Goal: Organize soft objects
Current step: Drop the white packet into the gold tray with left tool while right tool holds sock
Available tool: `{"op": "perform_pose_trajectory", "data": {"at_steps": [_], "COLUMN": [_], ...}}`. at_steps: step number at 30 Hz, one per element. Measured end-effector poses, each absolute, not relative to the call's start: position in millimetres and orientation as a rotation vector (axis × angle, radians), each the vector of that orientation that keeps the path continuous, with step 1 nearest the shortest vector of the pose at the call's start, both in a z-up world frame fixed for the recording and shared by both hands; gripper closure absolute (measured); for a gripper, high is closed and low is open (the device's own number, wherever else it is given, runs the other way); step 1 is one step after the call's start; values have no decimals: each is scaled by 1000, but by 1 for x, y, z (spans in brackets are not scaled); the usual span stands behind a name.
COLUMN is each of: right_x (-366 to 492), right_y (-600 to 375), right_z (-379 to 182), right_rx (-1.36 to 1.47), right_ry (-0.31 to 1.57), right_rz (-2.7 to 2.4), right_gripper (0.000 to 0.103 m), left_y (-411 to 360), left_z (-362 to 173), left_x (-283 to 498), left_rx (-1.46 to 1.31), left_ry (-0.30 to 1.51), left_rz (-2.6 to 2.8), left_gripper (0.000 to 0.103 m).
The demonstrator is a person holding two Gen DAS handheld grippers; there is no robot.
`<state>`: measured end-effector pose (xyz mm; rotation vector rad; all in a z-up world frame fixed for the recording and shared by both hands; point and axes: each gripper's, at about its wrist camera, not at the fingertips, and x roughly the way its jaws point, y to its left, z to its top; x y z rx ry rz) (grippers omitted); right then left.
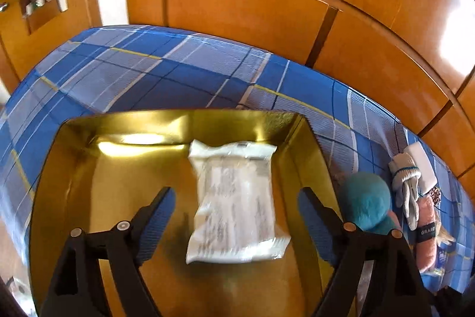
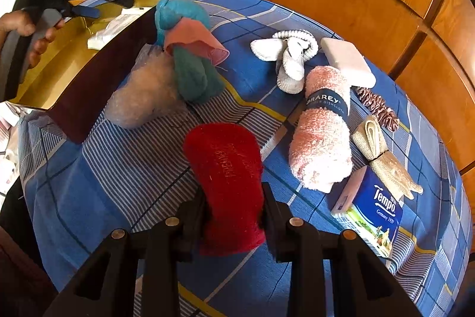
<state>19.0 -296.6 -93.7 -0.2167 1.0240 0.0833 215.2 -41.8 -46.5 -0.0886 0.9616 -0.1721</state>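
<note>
My left gripper (image 1: pixel 237 193) hangs open over a gold-lined box (image 1: pixel 118 177). A white plastic packet (image 1: pixel 234 207), blurred, lies free in the box between and beyond the spread fingers, touching neither pad. In the right wrist view a hand holds that left gripper (image 2: pixel 115 6) above the box (image 2: pixel 98 85), whose outer wall is dark maroon. My right gripper (image 2: pixel 234 195) is shut on the near end of a red fleecy cloth (image 2: pixel 228 168), which points away over the bedsheet.
On the blue plaid bedsheet (image 2: pixel 118 177) lie a teal-and-pink cloth bundle (image 2: pixel 184 49), a bubble-wrap wad (image 2: pixel 142 97), white socks (image 2: pixel 285 55), a white block (image 2: pixel 347 61), a rolled pink dishcloth (image 2: pixel 323 127), a scrunchie (image 2: pixel 377 106), a beige band (image 2: pixel 383 156) and a tissue pack (image 2: pixel 374 216). Wooden cupboards (image 1: pixel 267 5) stand behind.
</note>
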Motion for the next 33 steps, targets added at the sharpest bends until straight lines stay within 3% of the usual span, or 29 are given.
{"op": "perform_pose_trajectory", "data": {"at_steps": [15,33], "right_x": [19,17], "right_y": [-298,-295], "right_z": [-95,-96], "right_rx": [-202,-193], "right_ry": [1021,998], "right_rz": [73,41], "right_gripper": [69,69], "left_y": [-22,-1], "left_z": [-2,-5], "left_x": [81,35], "left_rx": [-39,-3], "left_ry": [756,745], "left_rz": [-164,-128], "left_gripper": [14,12]}}
